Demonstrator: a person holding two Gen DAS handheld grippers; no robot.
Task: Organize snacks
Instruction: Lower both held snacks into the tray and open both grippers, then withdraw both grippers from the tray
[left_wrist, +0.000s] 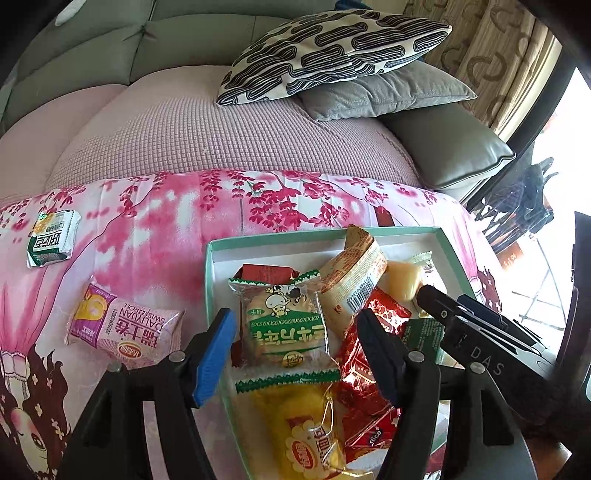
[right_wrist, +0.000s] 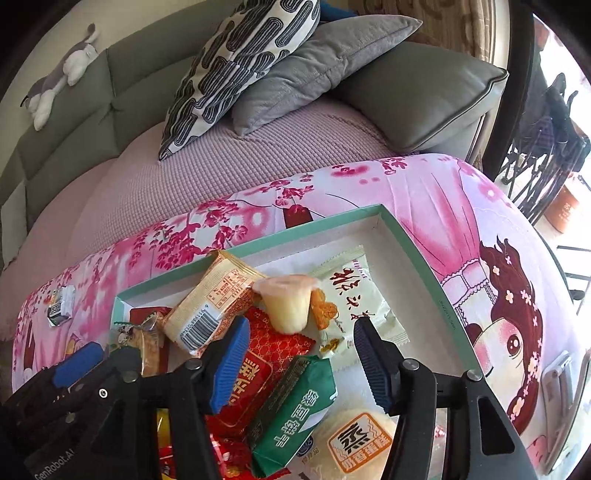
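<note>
Two snacks lie outside the box (left_wrist: 456, 254), left of it on the cloth: a green pack (left_wrist: 51, 238) farthest left, then a pink roll (left_wrist: 122, 328), long axis across. The left claw (left_wrist: 295, 350), jaws apart and empty over a cookie pack (left_wrist: 284, 325), is nearer. The right claw (right_wrist: 299, 365), also apart and empty, hangs over the box's right half.

- We count 1 teal tray (left_wrist: 456, 254).
- We count 2 snack packets out on the cloth: 1 green-and-white packet (left_wrist: 53, 238) and 1 pink Swiss-roll packet (left_wrist: 123, 326).
- We see 1 jelly cup (right_wrist: 286, 302) in the tray.
- We count 2 cushions: 1 patterned cushion (left_wrist: 332, 51), 1 grey cushion (left_wrist: 388, 94).
- We see 1 plush toy (right_wrist: 62, 74).
</note>
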